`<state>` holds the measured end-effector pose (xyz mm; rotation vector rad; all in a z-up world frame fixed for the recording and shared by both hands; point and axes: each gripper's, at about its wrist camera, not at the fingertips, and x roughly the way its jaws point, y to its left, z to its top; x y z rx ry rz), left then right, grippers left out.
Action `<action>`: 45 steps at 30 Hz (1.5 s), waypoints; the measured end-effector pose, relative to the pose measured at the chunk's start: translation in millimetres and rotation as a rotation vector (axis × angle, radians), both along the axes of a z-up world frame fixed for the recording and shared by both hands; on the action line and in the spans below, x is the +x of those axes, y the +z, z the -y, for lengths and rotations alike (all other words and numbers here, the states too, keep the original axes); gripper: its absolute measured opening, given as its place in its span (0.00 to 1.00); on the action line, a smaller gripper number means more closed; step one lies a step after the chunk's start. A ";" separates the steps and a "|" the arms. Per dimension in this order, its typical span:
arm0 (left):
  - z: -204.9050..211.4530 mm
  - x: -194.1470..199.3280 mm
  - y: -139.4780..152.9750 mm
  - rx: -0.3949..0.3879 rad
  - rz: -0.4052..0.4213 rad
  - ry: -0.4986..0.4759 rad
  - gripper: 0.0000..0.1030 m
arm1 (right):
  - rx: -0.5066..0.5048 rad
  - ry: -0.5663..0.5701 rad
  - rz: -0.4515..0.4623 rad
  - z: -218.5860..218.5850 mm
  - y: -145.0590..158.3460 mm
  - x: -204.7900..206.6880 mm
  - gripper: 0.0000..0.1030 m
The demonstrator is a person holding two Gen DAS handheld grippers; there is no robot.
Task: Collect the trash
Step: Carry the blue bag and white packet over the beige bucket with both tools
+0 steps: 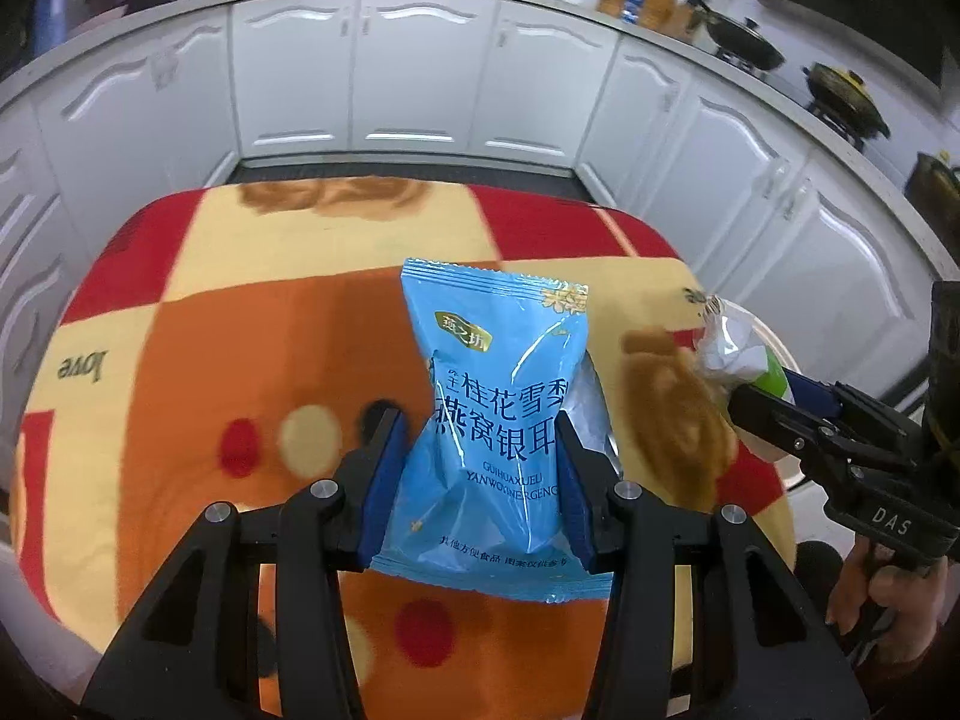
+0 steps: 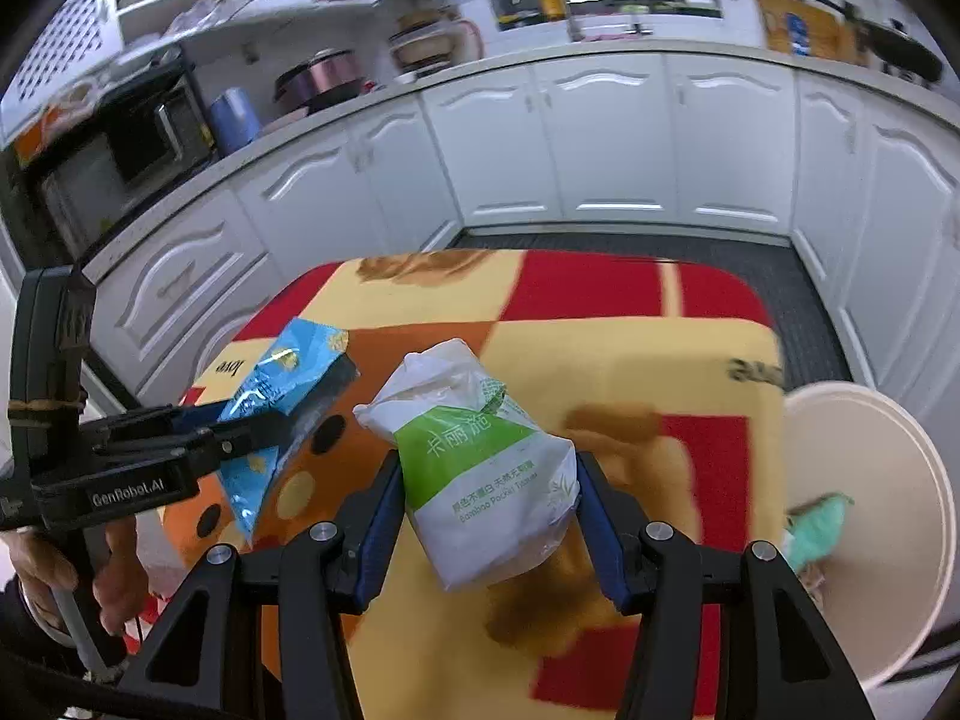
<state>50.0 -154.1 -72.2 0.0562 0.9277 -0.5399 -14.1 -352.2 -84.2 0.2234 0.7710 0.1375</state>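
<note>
My left gripper (image 1: 480,438) is shut on a blue snack packet (image 1: 498,384) and holds it above the blanket-covered table (image 1: 210,330). The packet also shows in the right wrist view (image 2: 282,384), held by the left gripper (image 2: 288,414). My right gripper (image 2: 489,480) is shut on a white and green tissue pack (image 2: 480,462) above the table. The tissue pack shows in the left wrist view (image 1: 738,348) at the right, held by the right gripper (image 1: 756,390). A beige bin (image 2: 900,480) stands right of the table with a green piece of trash (image 2: 819,528) inside.
The table wears a red, yellow and orange checked blanket (image 2: 600,360). White kitchen cabinets (image 1: 420,72) ring the room. The counter carries pots (image 1: 744,42), a microwave (image 2: 120,150) and a rice cooker (image 2: 324,78). Dark floor mat (image 2: 750,264) lies behind the table.
</note>
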 end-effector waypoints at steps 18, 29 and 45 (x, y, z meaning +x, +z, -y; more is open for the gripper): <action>88.5 -20.2 7.5 0.051 0.063 -0.136 0.44 | 0.064 -0.185 0.015 73.8 3.6 -44.5 0.51; 138.2 -22.9 4.8 0.036 0.040 -0.214 0.44 | 0.070 -0.311 0.008 121.7 0.1 -66.2 0.52; 225.0 -27.4 -8.0 0.055 0.027 -0.308 0.44 | 0.114 -0.493 -0.069 188.6 -30.6 -88.6 0.53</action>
